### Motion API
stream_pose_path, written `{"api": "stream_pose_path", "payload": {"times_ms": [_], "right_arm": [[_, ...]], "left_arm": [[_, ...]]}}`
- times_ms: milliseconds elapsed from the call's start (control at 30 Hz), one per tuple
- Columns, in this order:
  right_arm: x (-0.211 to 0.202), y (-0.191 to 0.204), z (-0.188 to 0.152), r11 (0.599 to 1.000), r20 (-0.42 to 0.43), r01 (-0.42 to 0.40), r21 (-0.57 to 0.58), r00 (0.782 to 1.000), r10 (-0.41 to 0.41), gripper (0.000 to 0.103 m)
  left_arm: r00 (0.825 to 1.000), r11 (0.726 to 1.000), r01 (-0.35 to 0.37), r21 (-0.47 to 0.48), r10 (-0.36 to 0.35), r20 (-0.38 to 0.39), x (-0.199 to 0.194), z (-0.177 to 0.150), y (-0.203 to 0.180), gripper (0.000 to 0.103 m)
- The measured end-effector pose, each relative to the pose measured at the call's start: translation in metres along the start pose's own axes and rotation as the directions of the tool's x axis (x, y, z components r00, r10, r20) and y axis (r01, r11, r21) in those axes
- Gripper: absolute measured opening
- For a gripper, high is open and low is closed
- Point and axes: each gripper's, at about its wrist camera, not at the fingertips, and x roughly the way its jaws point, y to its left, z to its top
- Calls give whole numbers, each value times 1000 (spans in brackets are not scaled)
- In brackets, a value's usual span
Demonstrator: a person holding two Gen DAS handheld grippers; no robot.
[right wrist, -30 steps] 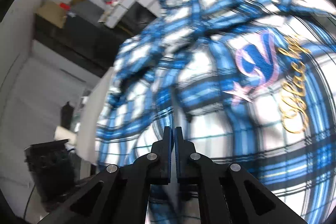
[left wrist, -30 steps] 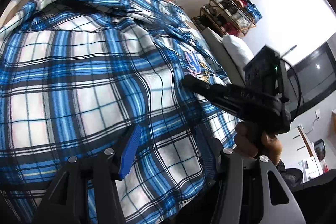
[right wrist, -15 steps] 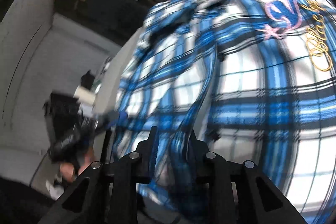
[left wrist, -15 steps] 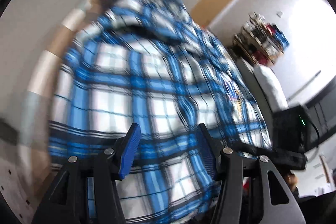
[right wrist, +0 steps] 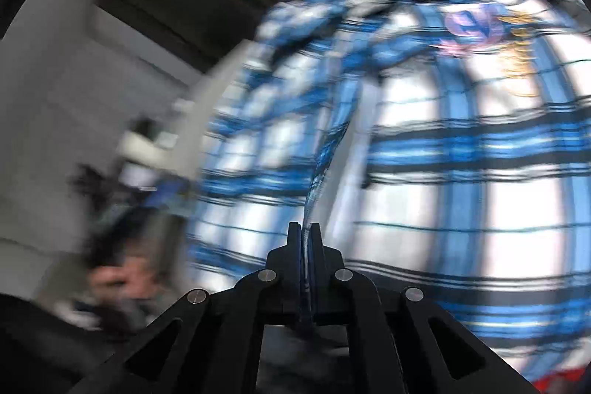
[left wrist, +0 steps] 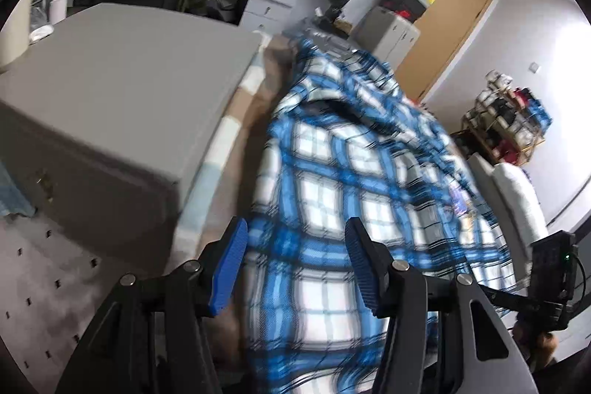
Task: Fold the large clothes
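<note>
Both claws are near the big blue, white and black checked shirt (left wrist: 354, 194). One black right claw (right wrist: 304, 235) with blue pads is clenched tight on a thin fold of the shirt cloth. Its jaws have just been closing, and the fold sits between them. The cloth rises from the claw tips like a little ridge. That view is very blurry. A pink and blue stitched patch (right wrist: 471, 24) with gold writing beside it shows on the shirt near the top right.

The black left claw (left wrist: 295, 264) with blue ribbed pads (left wrist: 229, 268) has its jaws apart. The bottom part of the shirt lies in the gap between them. The pads do not seem to press on it.

The shirt is spread out long on a brown surface (left wrist: 255, 106), and it runs away from the left claw toward a light wooden door (left wrist: 450, 6). A big grey box-shaped table (left wrist: 122, 72) sits to the left of the shirt. A white pillow (left wrist: 517, 194) is on the right side, and a rack full of shoes (left wrist: 506, 113) stands by the white wall.

In the left view, part of a hand (left wrist: 535, 346) shows low at the right, under a black box with a small green light (left wrist: 552, 261).
</note>
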Motion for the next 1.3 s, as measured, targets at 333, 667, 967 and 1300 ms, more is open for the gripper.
{"api": "stream_pose_path", "payload": {"times_ms": [333, 667, 967, 1300], "right_arm": [[-100, -43, -15, 995, 241, 45, 88, 968, -65, 61], [-185, -119, -37, 876, 391, 355, 326, 794, -467, 63], [-162, -145, -25, 839, 309, 475, 266, 782, -541, 16], [-158, -129, -44, 873, 303, 466, 147, 819, -488, 4]], "left_arm": [[990, 991, -125, 53, 128, -63, 17, -25, 3, 50], [963, 947, -257, 193, 267, -24, 31, -28, -16, 41], [958, 935, -286, 211, 287, 29, 21, -26, -23, 0], [953, 932, -300, 205, 300, 33, 6, -20, -5, 0]]}}
